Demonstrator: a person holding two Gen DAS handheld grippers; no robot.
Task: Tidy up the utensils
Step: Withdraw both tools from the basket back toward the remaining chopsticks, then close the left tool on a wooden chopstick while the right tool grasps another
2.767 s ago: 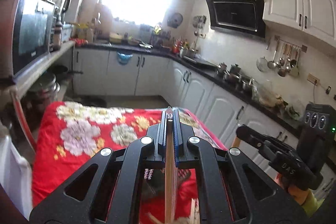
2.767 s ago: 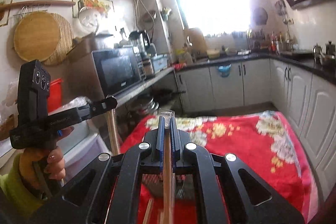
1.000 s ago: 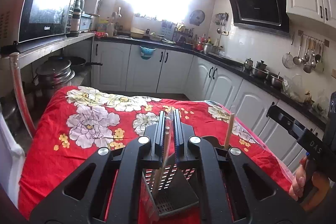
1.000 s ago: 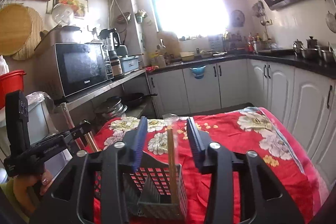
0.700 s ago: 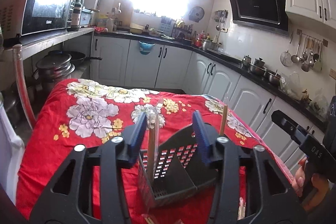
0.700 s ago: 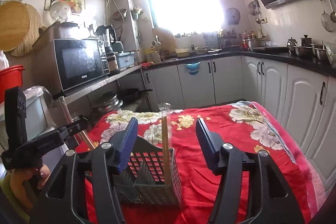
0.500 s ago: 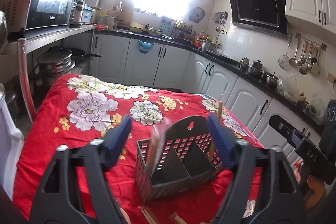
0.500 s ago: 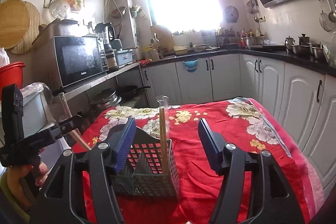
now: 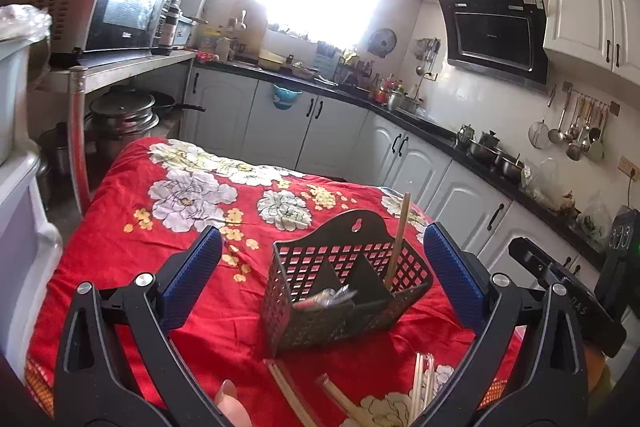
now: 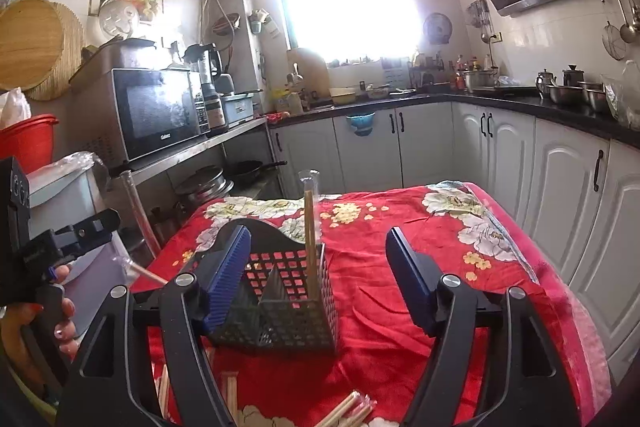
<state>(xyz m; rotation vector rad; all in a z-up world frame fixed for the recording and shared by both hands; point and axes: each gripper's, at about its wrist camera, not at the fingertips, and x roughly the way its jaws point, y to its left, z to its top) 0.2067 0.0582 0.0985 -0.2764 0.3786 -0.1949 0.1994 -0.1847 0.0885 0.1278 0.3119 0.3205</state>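
Observation:
A black perforated utensil caddy point(image 9: 347, 287) with two compartments stands on the red floral tablecloth point(image 9: 168, 227). It also shows in the right wrist view point(image 10: 280, 303). One wrapped chopstick pair point(image 9: 397, 241) stands upright in its right compartment, seen too in the right wrist view point(image 10: 310, 239). Another wrapped pair point(image 9: 326, 297) lies inside the left compartment. My left gripper point(image 9: 322, 273) is open and empty, just before the caddy. My right gripper point(image 10: 318, 277) is open and empty, around the caddy's right side. Several wrapped chopstick pairs point(image 9: 420, 391) lie loose near the front edge, also in the right wrist view point(image 10: 346, 413).
White kitchen cabinets point(image 9: 404, 155) with a black counter run behind and to the right of the table. A metal shelf with a microwave point(image 10: 160, 111) and pots point(image 9: 120, 111) stands on the left. A white bin point(image 9: 16, 211) sits at the table's left.
Both grippers held chopsticks shut, then opened and let them drop into the caddy. Both have since drawn back and opened wider; the left pair fell flat inside the caddy.

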